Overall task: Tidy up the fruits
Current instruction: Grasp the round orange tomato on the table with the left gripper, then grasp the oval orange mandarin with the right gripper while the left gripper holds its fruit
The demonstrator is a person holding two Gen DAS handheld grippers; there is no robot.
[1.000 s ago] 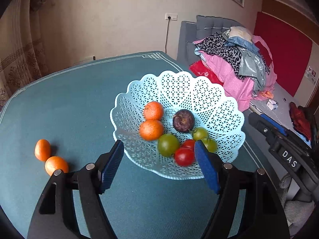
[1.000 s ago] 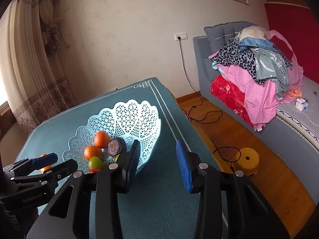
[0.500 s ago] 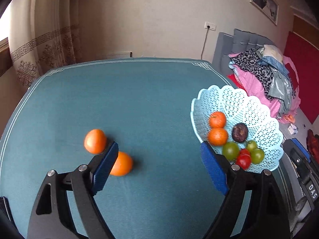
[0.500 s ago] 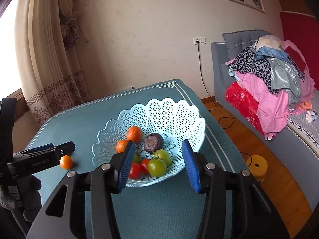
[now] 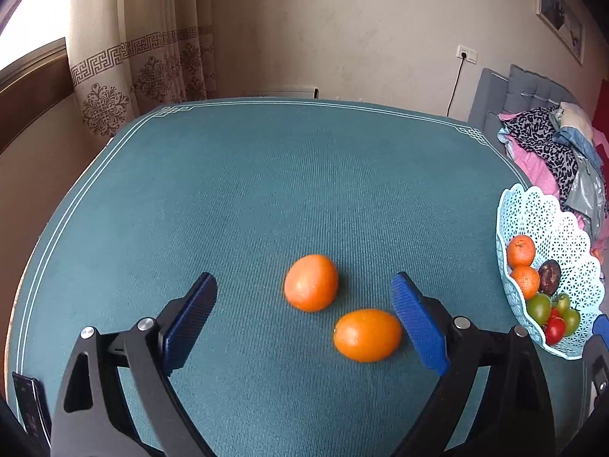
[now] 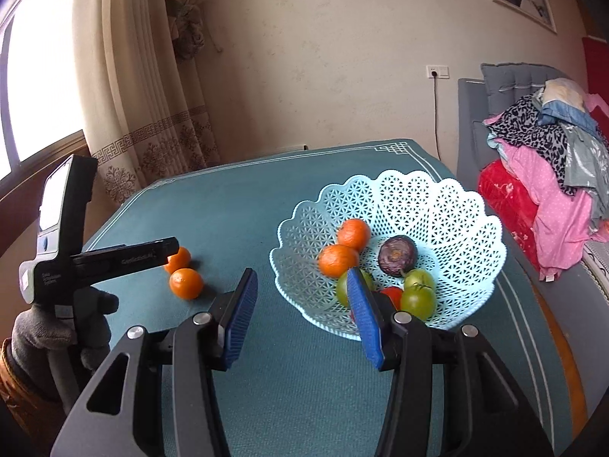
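Two oranges lie loose on the teal table: the far orange and the near orange. My left gripper is open and empty, its fingers spread on either side of them; the near orange is close to the right finger. Both oranges also show in the right wrist view, the near one and the far one partly behind the left gripper. The pale blue lattice basket holds two oranges, a dark purple fruit, green and red tomatoes. My right gripper is open and empty in front of the basket.
The basket sits at the table's right side in the left wrist view. A grey sofa piled with clothes stands right of the table. A curtain and a window are at the back left. A gloved hand holds the left gripper.
My left gripper has swung left from the basket to the two loose oranges, which now lie between its fingers. My right gripper has turned left toward the basket.
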